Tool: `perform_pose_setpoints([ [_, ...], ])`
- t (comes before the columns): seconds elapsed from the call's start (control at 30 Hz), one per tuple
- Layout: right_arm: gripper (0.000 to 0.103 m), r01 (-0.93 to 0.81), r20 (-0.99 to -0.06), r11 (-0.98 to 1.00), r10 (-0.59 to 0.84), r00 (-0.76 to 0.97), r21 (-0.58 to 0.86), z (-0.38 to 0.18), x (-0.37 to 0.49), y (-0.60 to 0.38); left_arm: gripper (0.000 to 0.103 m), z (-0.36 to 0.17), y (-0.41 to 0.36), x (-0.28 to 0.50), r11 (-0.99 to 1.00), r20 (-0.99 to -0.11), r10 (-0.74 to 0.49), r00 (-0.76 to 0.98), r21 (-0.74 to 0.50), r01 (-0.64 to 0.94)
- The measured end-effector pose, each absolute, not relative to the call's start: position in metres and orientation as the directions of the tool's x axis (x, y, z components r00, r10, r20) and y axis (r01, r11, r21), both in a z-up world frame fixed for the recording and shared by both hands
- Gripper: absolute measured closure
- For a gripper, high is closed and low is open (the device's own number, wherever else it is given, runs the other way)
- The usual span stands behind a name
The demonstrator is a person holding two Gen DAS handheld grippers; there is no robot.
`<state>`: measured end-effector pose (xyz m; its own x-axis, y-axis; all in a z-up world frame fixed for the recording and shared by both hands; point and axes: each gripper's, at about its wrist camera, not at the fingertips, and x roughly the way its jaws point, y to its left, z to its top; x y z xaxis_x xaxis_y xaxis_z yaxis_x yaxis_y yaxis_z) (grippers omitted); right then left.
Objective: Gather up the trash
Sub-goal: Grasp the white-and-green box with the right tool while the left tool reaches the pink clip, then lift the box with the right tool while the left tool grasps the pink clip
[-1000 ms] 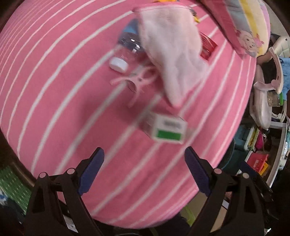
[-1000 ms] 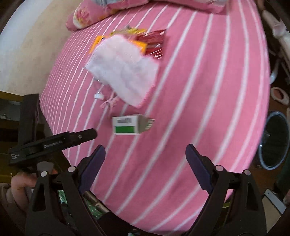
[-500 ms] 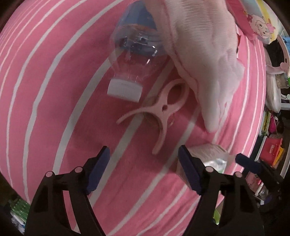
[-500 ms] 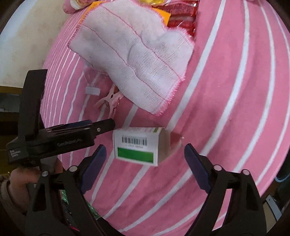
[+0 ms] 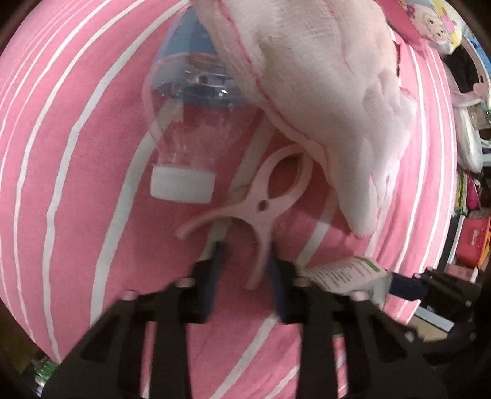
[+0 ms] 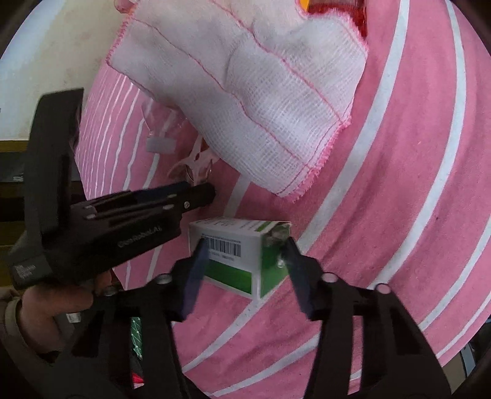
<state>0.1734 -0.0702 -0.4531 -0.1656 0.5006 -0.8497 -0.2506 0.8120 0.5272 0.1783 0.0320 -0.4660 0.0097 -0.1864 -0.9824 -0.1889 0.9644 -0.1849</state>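
A pink clothes peg [image 5: 260,211] lies on the pink striped bedsheet [image 5: 76,153]. My left gripper [image 5: 245,254] has closed around one handle leg of the peg. A clear plastic bottle [image 5: 196,122] with a white cap lies just beyond, partly under a white-pink cloth [image 5: 322,76]. In the right wrist view, a white and green carton [image 6: 242,254] lies on the sheet, and my right gripper [image 6: 244,248] is closing on its two ends, the pads at or nearly on its sides. The carton also shows in the left wrist view [image 5: 346,273].
The cloth [image 6: 245,86] covers red and orange wrappers [image 6: 337,6] at the far side. A cartoon pillow [image 5: 429,21] lies at the top right. The bed edge runs to the right, with shelves and boxes [image 5: 469,236] beyond. The left gripper body [image 6: 107,227] sits beside the carton.
Both grippers moved forward and closed from wide open. The left one has narrowed onto the peg's handle; the right one has narrowed around the carton.
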Motion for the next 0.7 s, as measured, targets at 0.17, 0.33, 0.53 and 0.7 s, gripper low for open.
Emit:
perform_pose_setpoints([
  [0.17,0.090,-0.240,-0.837,0.802,0.531,-0.133,0.547,-0.436,0.176,-0.082,0.099,-0.457,0.026,0.175,0.956,-0.977,-0.210,0.025,-0.210,-0.206],
  [0.33,0.101,-0.252,-0.824,0.786,0.552,-0.127,0.565,-0.419,0.179,-0.091,0.099,-0.438,0.027,0.152,0.933,-0.966,-0.252,0.060,-0.259,-0.250],
  [0.53,0.100,-0.274,-0.834,0.788,0.533,-0.145,0.551,-0.415,0.171,-0.090,0.099,-0.438,0.033,0.140,0.913,-0.961,-0.272,0.041,-0.272,-0.303],
  [0.7,0.070,-0.232,-0.866,0.834,0.485,-0.124,0.500,-0.413,0.160,-0.106,0.099,-0.443,0.041,0.123,0.899,-0.962,-0.272,0.037,-0.267,-0.347],
])
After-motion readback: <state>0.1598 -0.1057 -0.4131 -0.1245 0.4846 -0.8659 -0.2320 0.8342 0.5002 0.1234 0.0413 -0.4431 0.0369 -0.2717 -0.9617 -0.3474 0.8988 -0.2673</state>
